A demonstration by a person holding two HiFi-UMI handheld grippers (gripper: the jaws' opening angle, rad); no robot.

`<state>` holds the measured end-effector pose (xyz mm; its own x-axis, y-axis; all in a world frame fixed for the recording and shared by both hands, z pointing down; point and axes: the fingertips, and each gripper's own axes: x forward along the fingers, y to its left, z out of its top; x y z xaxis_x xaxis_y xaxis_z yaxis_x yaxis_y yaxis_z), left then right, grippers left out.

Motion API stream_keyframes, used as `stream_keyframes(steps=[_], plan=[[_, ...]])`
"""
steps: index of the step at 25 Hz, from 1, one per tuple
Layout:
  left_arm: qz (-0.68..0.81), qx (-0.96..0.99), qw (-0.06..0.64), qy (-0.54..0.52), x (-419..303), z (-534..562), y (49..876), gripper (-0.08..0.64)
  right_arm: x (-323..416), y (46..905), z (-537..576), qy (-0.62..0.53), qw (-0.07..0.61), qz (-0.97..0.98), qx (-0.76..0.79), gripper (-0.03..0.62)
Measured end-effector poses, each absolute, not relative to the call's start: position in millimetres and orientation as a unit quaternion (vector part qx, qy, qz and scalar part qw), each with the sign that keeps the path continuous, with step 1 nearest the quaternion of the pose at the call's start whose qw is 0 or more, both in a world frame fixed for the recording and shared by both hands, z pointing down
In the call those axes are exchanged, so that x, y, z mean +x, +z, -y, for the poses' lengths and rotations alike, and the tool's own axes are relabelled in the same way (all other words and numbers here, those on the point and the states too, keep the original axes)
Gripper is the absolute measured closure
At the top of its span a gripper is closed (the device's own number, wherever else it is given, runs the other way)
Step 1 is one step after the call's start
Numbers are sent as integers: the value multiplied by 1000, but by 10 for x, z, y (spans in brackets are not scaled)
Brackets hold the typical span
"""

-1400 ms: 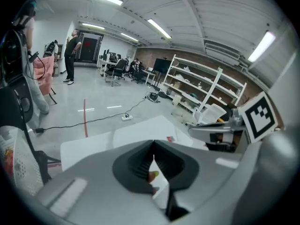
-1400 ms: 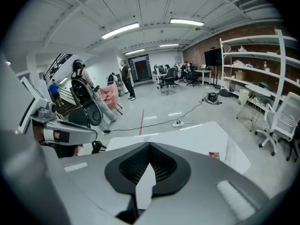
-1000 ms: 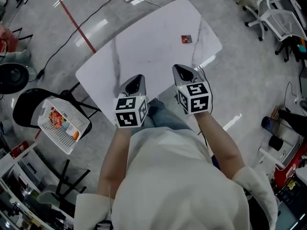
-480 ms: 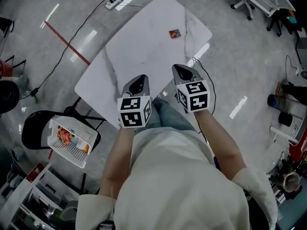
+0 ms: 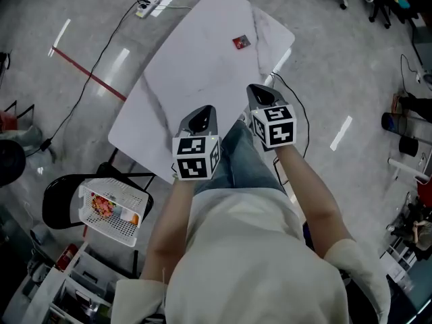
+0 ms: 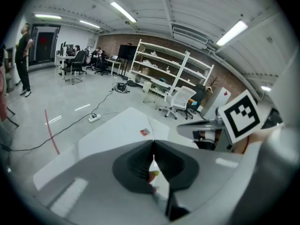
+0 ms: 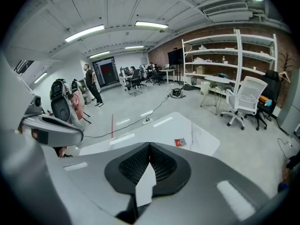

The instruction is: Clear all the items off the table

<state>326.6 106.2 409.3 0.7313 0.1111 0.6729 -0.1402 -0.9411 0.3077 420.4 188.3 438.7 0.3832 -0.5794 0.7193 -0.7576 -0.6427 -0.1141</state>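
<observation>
Both grippers shut over the near table edge, one red packet left on top.

Left gripper (image 5: 201, 117) had its fingers pressed together at the tips, and so did the right gripper (image 5: 258, 94); neither was pinching any item. Both were angled down over the near side of the white marble table (image 5: 196, 59), side by side with a gap between them. The small red packet (image 5: 241, 42) lay flat near the table's far end, close to the right-hand edge and well apart from both grippers. A white perforated basket (image 5: 111, 211) sat on a black chair (image 5: 57, 201) off the table's near-left corner, with colourful items in it. A power strip (image 5: 147, 5) lay on the floor beyond the far end.
</observation>
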Motion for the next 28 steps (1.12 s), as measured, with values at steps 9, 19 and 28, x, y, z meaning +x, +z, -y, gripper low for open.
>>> stream_keyframes(steps=[9, 19, 28], plan=[[40, 910, 202, 361, 3693, -1012, 4381, 552, 4974, 4962, -1880, 403, 153, 412, 803, 532], [83, 895, 227, 374, 4288, -903, 4956, 552, 5728, 5798, -1723, 435, 188, 432, 767, 462], [102, 887, 233, 385, 4641, -761, 5434, 552, 6115, 6505, -1542, 459, 207, 432, 748, 404]])
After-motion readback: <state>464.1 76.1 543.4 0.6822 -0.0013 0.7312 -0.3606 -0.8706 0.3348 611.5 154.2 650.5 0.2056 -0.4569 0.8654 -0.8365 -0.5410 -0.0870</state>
